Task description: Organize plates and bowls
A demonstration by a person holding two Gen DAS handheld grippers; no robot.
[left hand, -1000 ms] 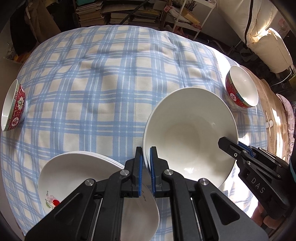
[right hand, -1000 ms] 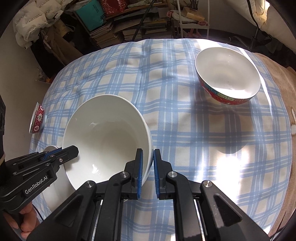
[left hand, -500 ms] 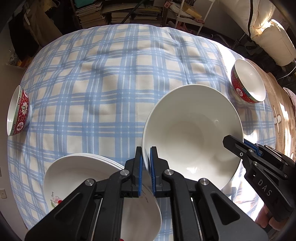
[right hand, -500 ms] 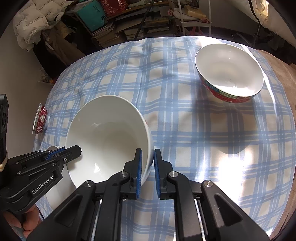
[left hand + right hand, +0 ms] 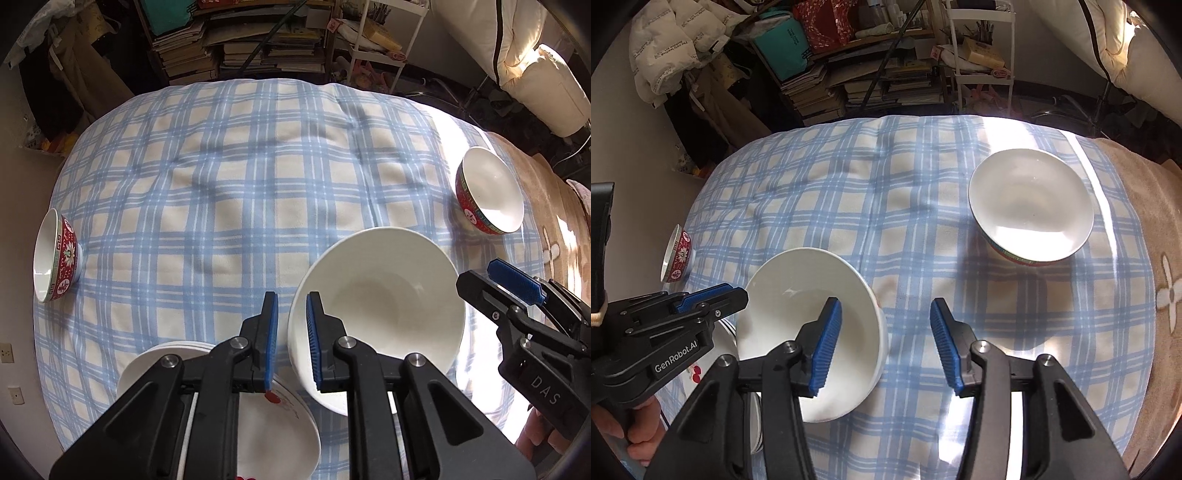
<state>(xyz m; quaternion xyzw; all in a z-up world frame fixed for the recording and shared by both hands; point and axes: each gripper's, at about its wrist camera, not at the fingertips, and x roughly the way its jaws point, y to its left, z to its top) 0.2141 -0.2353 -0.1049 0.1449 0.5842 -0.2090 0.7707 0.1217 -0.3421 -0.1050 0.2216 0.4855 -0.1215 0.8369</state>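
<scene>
A blue-and-cream checked blanket is covering the surface, with stacked books crowding the shelves behind. Nearest the cameras, the left gripper is spreading its jaws off the white bowl — the rim is sitting loose between the pads — while the right gripper is opening wide, clear of the bowl's other side. The bowl is sitting just beside the stacked plates; farther out, two red-patterned bowls are standing well apart — one at the left edge, one at the right
</scene>
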